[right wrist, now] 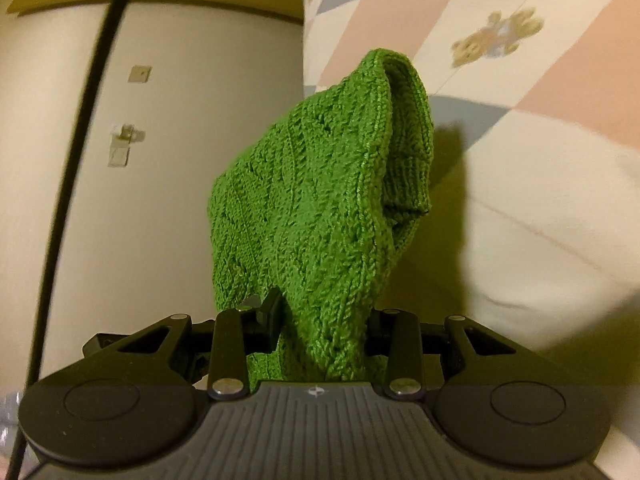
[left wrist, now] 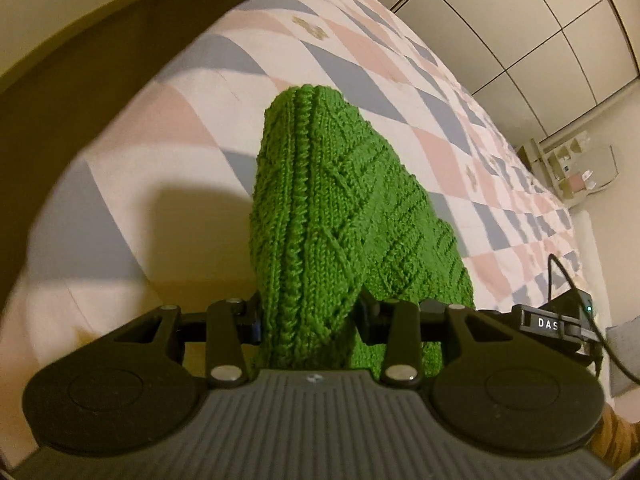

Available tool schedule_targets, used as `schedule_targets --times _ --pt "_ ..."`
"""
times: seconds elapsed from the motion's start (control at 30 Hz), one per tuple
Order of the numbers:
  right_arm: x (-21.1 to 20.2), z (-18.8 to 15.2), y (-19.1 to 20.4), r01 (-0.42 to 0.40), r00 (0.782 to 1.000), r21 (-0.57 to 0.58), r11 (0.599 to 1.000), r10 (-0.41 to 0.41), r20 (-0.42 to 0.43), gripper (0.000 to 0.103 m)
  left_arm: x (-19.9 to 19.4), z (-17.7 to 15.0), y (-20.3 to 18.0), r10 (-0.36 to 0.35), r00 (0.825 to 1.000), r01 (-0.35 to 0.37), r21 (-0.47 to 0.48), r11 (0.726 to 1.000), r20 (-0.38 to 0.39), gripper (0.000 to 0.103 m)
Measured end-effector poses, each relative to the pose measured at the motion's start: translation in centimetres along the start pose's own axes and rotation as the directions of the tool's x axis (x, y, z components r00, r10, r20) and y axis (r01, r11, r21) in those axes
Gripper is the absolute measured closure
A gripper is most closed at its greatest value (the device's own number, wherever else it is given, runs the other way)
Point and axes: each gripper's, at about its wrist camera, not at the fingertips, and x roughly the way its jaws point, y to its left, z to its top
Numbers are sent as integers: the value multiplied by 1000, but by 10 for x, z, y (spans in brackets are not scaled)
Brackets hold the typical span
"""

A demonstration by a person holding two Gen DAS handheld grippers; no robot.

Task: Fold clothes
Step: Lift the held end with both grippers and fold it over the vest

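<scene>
A green knitted garment [left wrist: 320,208] with a cable and diamond pattern is pinched in my left gripper [left wrist: 308,320], which is shut on it; the knit drapes forward over the bed [left wrist: 160,128]. In the right wrist view another part of the same green knit [right wrist: 316,208], with a ribbed hem folded over at its top, is clamped in my right gripper [right wrist: 324,328], also shut on it. The fabric hides the fingertips of both grippers. The other gripper's body [left wrist: 560,324] shows at the right of the left wrist view.
The bed carries a quilt of pink, grey-blue and white diamonds with teddy-bear prints [right wrist: 496,38]. White wardrobe doors [left wrist: 520,28] stand behind the bed, a small shelf [left wrist: 572,168] at far right. A white wall [right wrist: 180,160] and a black cable [right wrist: 80,128] fill the right view's left side.
</scene>
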Motion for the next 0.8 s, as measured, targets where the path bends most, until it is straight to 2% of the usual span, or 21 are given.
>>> schedule_targets --times 0.3,0.4,0.5,0.57,0.67,0.73,0.8 --pt "47 0 -18 47 996 21 999 -48 77 68 39 26 63 -16 996 16 6 1000 -93 67" --pt "47 1 -15 62 994 2 998 -62 85 68 42 30 67 -34 995 36 12 999 -97 67" --pt "42 0 5 94 991 -127 987 -81 103 68 35 33 68 -57 996 60 52 997 -64 67" --pt "41 -1 9 95 990 -159 983 -76 116 68 33 36 72 -73 996 75 53 996 -46 67" --pt "57 9 -4 142 985 -146 979 -126 114 68 49 34 81 -49 997 53 50 997 -64 62" --pt "54 1 -5 139 987 -116 984 -128 95 67 55 30 92 -63 996 64 5 998 -64 58" --pt "49 2 -2 132 989 -114 985 -123 82 59 51 28 98 -77 996 75 -35 997 -43 58"
